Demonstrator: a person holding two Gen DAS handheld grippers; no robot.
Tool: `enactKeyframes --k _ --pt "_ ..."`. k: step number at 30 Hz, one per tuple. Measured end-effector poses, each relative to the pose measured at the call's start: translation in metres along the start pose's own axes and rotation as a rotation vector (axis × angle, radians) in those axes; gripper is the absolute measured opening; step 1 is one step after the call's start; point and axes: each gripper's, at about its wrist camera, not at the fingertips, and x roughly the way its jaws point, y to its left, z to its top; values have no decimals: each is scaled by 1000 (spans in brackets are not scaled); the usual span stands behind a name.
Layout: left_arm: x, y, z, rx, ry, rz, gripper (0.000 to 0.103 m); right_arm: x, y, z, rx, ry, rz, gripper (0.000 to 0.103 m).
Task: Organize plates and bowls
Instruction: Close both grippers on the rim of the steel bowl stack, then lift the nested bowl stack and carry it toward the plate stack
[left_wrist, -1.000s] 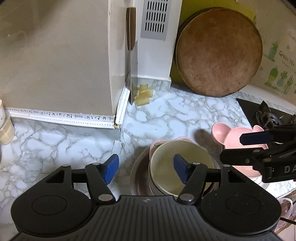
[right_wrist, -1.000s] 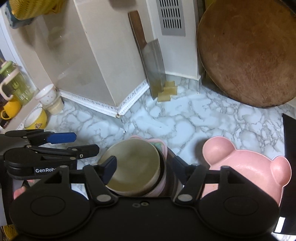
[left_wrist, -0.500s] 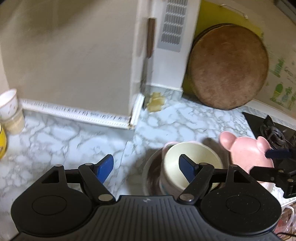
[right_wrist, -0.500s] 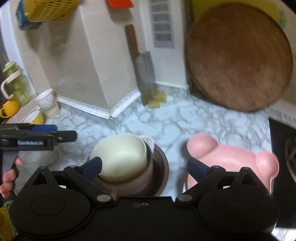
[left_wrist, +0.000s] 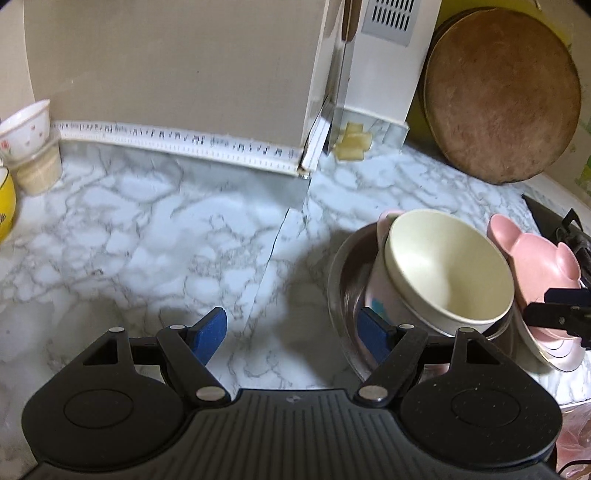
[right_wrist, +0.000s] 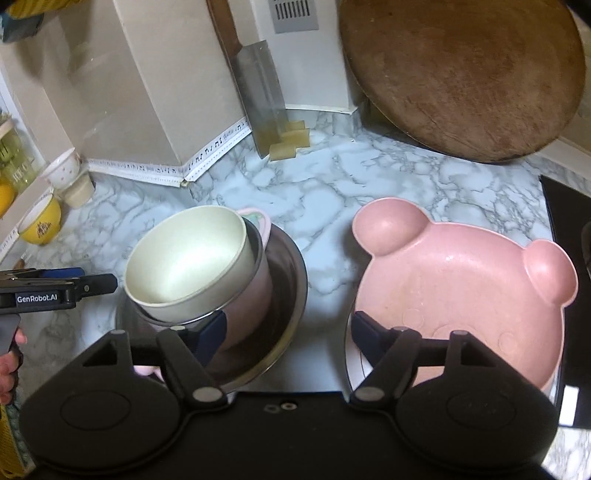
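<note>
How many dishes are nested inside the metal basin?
2: a cream bowl on top, tilted, inside a pink handled bowl, which sits in the metal basin. More could be hidden underneath.

A home kitchen — a marble-patterned countertop (right_wrist: 325, 192) runs into a tiled corner, where a cleaver (right_wrist: 258, 88) and a round wooden chopping board (right_wrist: 461, 74) lean against the far wall. A gas hob (left_wrist: 570, 229) sits at the right edge, with cups and a yellow bowl (right_wrist: 40, 221) at far left.

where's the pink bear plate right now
In the right wrist view the pink bear plate lies on the marble counter, right of the steel basin, under the round wooden board.
</note>
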Motion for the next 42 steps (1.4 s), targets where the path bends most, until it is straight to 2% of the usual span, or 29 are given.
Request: enactKeyframes --k 4,6,8,18,20,26,36,39,41,42 --pt "9 -5 -1 -7 13 4 77 15 -2 4 -6 12 0 65" --pt "14 -7 -1 -8 21 3 77 23 -2 7 -10 27 -5 55" --pt "18 -10 -2 -10 28 1 77 30 -4 9 -7 38 -1 49" --pt "33 -17 0 -42 56 15 76 57 -8 18 8 98 17 27" --pt "35 -18 0 -40 64 14 69 60 -10 19 20 105 25 24" --pt "37 -16 1 -57 62 29 64 65 -10 20 21 115 25 21" --pt "40 -10 1 -107 88 43 64 67 -9 21 29 116 36 19" --pt "40 -11 2 -107 88 29 55 67 -8 21 23 110 27 18" --pt "41 -12 3 -116 94 1 41 67 -8 20 30 110 25 17" --pt "40 -12 3 -121 96 -8 38 67 -8 20 32 111 23 16"
